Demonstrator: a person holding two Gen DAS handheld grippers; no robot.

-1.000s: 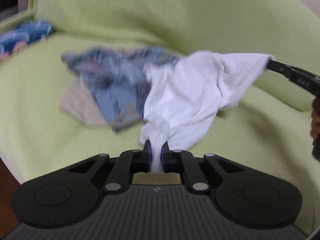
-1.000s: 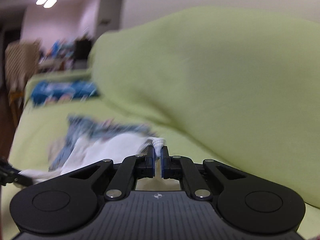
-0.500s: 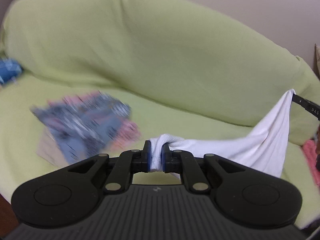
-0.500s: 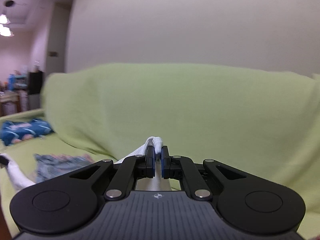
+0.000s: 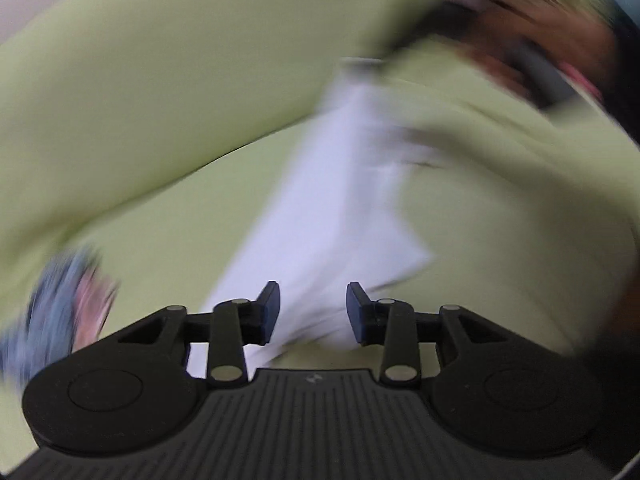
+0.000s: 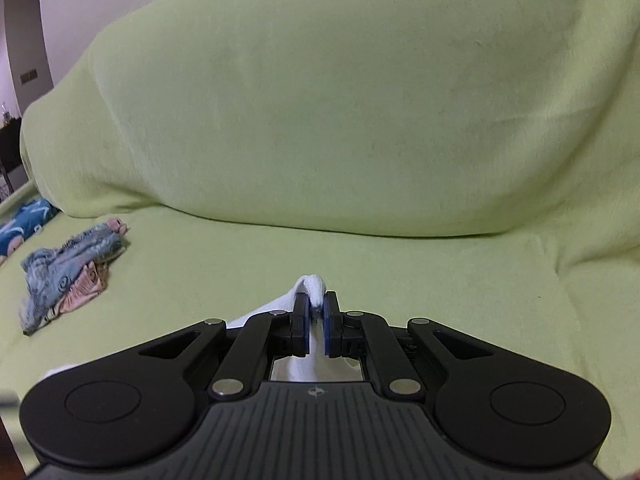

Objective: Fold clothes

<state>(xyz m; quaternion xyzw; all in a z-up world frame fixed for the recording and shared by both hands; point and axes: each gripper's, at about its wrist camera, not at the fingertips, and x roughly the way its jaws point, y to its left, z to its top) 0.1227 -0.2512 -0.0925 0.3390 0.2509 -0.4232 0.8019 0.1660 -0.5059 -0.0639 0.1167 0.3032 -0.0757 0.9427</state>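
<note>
White cotton, one piece: the shirt [image 5: 332,216], stretched out over the seat of the sofa [image 6: 360,120], which is draped in a pale green cover.

Left gripper [image 5: 313,312]: jaws opening, pads clear of the cloth, though the shirt lies between and beyond them — that end looks released. This view is badly smeared, so the shirt's outline and hem cannot be read.

Right gripper [image 6: 316,322]: clenched on a bunched corner of the shirt, a small white knob standing up between the pads, the rest trailing away low to the left.

Pile [image 6: 68,272]: blue-patterned and pink garments, crumpled, on the seat well apart to the left. A second blue piece [image 6: 20,230] sits at the far left edge.

Step in hand, as judged: laying the shirt flat before the first fold. To do it well, the right end should go down with the cloth kept taut and not dropped slack; the freed end should be checked for a tuck or twist. The fabric looks thin and limp, likely to wrinkle where it was pinched — smooth those corners first.
</note>
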